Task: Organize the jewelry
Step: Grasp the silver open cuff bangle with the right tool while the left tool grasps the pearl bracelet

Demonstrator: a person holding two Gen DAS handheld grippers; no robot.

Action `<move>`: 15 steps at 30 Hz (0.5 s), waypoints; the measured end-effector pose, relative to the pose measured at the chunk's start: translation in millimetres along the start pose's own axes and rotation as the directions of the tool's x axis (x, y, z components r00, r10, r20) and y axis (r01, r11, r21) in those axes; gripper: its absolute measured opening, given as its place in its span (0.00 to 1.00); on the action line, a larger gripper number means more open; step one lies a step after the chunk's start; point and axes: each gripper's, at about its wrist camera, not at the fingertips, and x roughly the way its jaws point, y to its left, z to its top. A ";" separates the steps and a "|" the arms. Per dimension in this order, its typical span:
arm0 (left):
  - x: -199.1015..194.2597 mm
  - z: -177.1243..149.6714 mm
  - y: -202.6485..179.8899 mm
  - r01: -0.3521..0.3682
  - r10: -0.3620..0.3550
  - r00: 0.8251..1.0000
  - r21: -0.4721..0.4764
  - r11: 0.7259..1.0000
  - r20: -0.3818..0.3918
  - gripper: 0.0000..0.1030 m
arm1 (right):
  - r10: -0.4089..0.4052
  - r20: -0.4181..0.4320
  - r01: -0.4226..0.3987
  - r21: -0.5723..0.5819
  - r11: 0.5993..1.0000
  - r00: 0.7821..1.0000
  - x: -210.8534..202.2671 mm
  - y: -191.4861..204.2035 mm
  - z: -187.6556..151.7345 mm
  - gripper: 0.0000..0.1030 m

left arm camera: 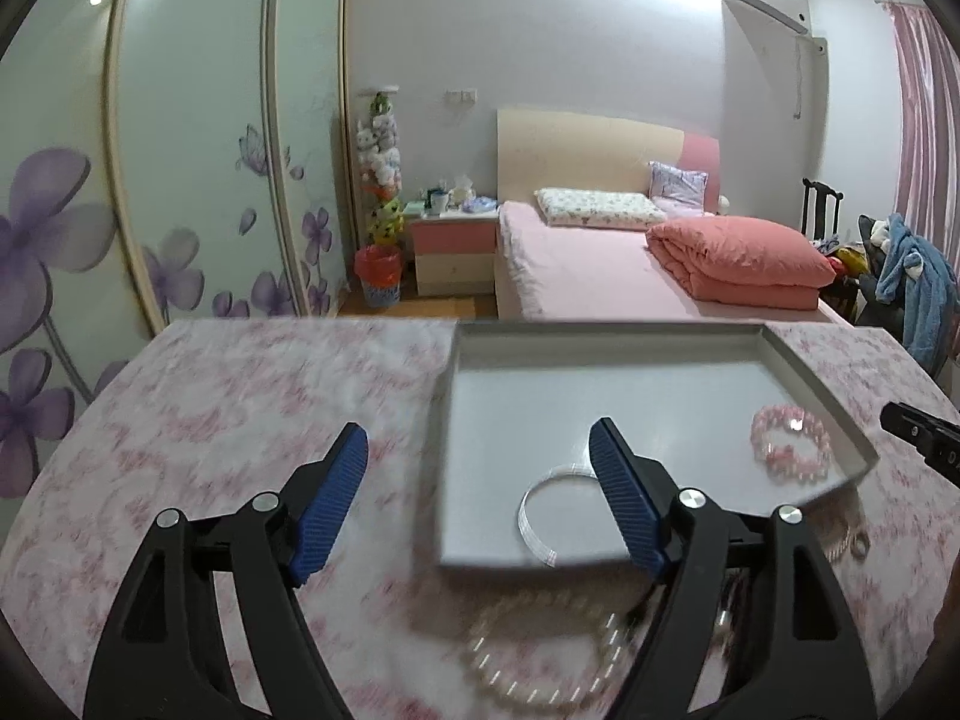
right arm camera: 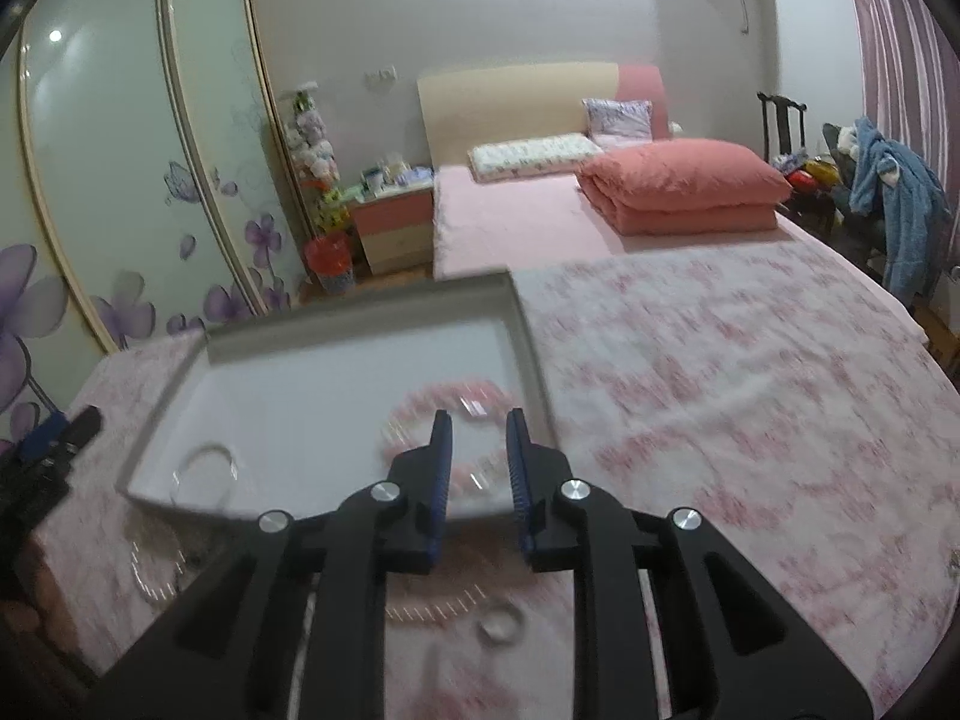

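A shallow grey tray (left arm camera: 606, 339) lies on the pink floral tablecloth. In it are a pink bead bracelet (left arm camera: 791, 444) at the right and a clear thin bangle (left arm camera: 537, 513) at the front. My left gripper (left arm camera: 480, 456) is wide open and empty, above the tray's front left corner. A pearl bracelet (left arm camera: 546, 660) lies on the cloth below it. In the right wrist view my right gripper (right arm camera: 478, 420) is open with a narrow gap and empty, over the pink bracelet (right arm camera: 414, 405) in the tray (right arm camera: 360, 300). A ring (right arm camera: 498, 621) lies on the cloth before the tray.
A pearl strand and a ring (left arm camera: 859, 545) lie on the cloth by the tray's right front corner. The right gripper's tip (left arm camera: 918, 432) shows at the right edge. A bed (left arm camera: 600, 276), a nightstand and a flowered wardrobe stand beyond the table.
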 end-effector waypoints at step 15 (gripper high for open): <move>-27.2 -45.3 36.8 -0.007 0.004 0.992 -0.021 1.000 -0.123 0.79 | 0.144 -0.214 -0.160 -0.062 0.985 0.966 -41.2 35.5 -80.1 0.39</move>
